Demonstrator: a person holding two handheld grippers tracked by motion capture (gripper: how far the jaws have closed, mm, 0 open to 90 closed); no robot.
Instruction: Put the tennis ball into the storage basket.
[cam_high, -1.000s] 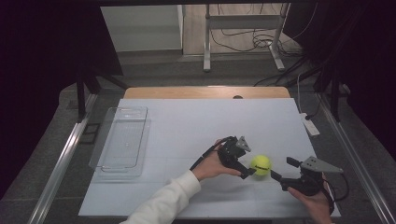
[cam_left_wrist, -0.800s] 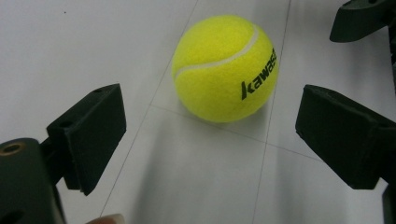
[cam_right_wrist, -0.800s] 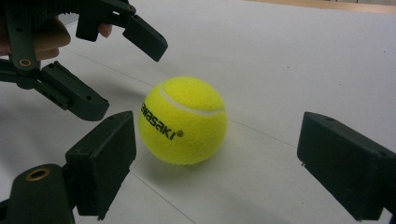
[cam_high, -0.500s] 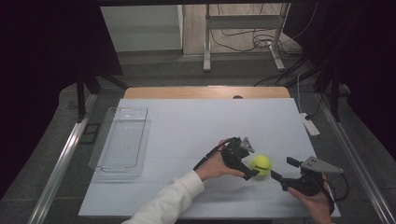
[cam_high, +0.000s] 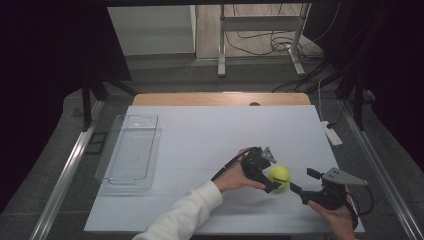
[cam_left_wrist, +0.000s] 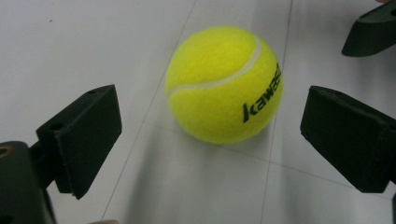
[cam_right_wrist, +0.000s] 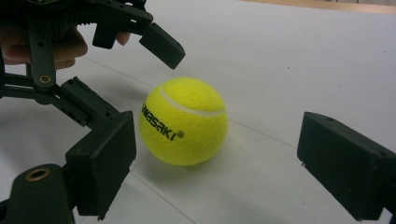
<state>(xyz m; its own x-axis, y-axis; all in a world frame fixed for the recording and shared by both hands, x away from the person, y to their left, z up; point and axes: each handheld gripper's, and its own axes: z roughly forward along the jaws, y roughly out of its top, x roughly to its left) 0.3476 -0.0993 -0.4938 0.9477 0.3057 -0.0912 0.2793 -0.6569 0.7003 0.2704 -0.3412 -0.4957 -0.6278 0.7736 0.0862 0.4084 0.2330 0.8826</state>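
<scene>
High view first: a yellow tennis ball (cam_high: 279, 175) sits on the white bench (cam_high: 210, 135), near the front right part. It lies between the two hand-held grippers. The left hand-held gripper (cam_high: 272, 185) comes at the ball from the left side, and the person's left hand (cam_high: 235, 176) holds it, with a white sleeve (cam_high: 185, 215) behind. The right hand-held gripper (cam_high: 299, 187) points at the ball from the right, just beside it.

From the left gripper view, the ball (cam_left_wrist: 224, 84) rests on the bench just ahead of the two black jaws. The jaws stand wide apart, one on each side, and neither one touches the ball. It has black letters and a white curved line on it.

From the right gripper view, the ball (cam_right_wrist: 183, 121) sits a little ahead, closer to the left jaw. These jaws are also spread wide and hold nothing. The other hand-held gripper (cam_right_wrist: 121, 88) reaches around the ball's far side.

Far off to the left on the bench lies a clear plastic tray (cam_high: 129, 150), well apart from the ball.
</scene>
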